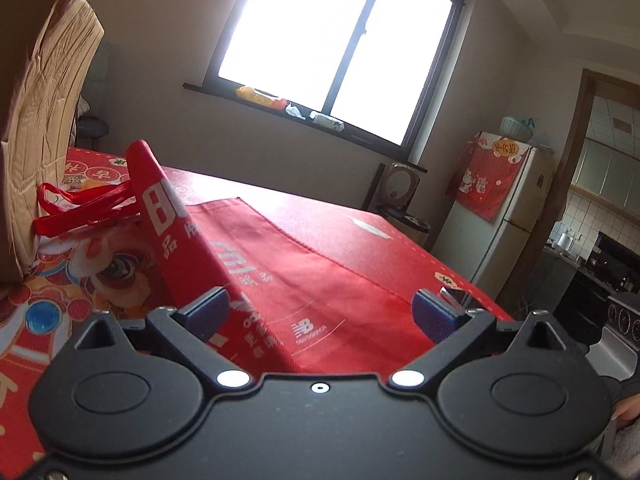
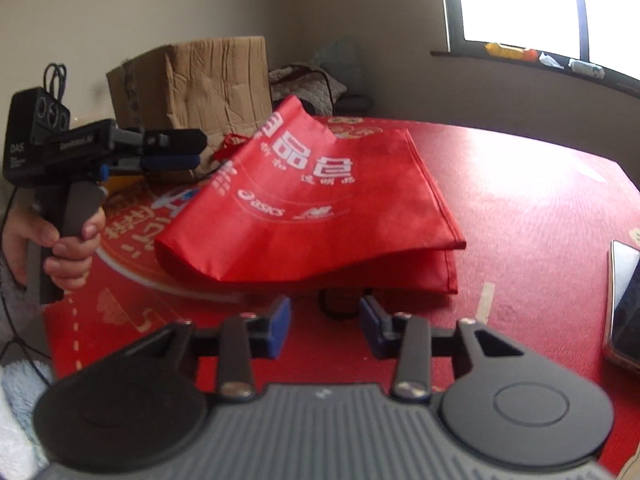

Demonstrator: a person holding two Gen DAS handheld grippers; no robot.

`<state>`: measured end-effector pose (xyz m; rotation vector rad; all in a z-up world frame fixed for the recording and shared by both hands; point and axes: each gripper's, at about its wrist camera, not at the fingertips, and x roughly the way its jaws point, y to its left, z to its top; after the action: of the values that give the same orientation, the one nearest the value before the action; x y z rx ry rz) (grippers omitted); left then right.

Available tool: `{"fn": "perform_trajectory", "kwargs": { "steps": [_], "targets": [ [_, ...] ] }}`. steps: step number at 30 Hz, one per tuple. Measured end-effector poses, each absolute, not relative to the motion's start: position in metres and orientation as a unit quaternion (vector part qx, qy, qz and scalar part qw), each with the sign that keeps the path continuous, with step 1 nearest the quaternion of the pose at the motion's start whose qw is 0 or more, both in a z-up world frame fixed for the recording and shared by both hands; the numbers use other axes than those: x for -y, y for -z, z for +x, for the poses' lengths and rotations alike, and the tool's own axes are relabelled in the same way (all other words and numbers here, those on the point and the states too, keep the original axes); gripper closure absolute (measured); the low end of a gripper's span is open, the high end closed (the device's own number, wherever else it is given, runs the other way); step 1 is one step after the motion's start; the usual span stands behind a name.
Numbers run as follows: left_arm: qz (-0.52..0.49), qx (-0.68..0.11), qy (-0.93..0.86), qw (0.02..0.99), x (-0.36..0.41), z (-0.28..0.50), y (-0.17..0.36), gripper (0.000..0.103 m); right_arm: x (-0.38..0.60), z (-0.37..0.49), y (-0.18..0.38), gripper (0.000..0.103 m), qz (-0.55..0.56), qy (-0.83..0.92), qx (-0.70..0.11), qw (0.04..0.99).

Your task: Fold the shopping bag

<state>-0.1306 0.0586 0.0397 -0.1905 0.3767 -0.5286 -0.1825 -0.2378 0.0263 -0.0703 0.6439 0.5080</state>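
Note:
A red shopping bag (image 2: 320,208) with white print lies on the table, folded over, its upper layer bulging and its far left corner raised. Its red handles (image 1: 80,208) trail toward the box. My left gripper (image 1: 322,312) stands wide open low over the bag's near edge, and the raised flap (image 1: 160,200) runs just past its left finger without being pinched. In the right wrist view the left gripper (image 2: 198,150) is at the bag's left side, held by a hand (image 2: 68,248). My right gripper (image 2: 326,320) is open in front of the bag's near edge, nothing between its pads.
A cardboard box (image 2: 200,80) stands on the table behind the bag, close at the left in the left wrist view (image 1: 40,120). A phone (image 2: 624,300) lies at the right edge. The red printed tablecloth (image 2: 540,200) covers the table. A fridge (image 1: 500,208) stands beyond it.

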Motion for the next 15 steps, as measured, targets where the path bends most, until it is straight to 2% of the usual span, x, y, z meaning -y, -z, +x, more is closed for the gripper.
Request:
{"fn": "perform_trajectory", "kwargs": {
  "steps": [4,8,10,11,12,15],
  "targets": [
    [-0.01,-0.154,0.202,0.967,-0.032,-0.141,-0.031,0.003,0.233,-0.175,-0.014,0.061,-0.031,-0.222,-0.324,0.919],
    [0.018,-0.146,0.15,0.978,-0.024,-0.139,-0.026,0.0,0.234,-0.158,-0.01,0.056,0.001,-0.202,-0.325,0.924],
    [0.014,-0.149,0.134,0.98,-0.026,-0.136,-0.026,0.0,0.233,-0.155,-0.009,0.07,-0.002,-0.2,-0.327,0.924],
    [0.006,-0.152,0.129,0.98,-0.029,-0.134,-0.026,0.0,0.233,-0.155,-0.01,0.088,-0.003,-0.199,-0.33,0.923],
    [-0.003,-0.155,0.125,0.98,-0.032,-0.132,-0.027,0.0,0.233,-0.155,-0.011,0.097,-0.001,-0.199,-0.338,0.92],
    [-0.034,-0.16,0.111,0.98,-0.043,-0.129,-0.027,0.0,0.238,-0.16,-0.016,0.097,0.01,-0.194,-0.349,0.917]
  ]
}}
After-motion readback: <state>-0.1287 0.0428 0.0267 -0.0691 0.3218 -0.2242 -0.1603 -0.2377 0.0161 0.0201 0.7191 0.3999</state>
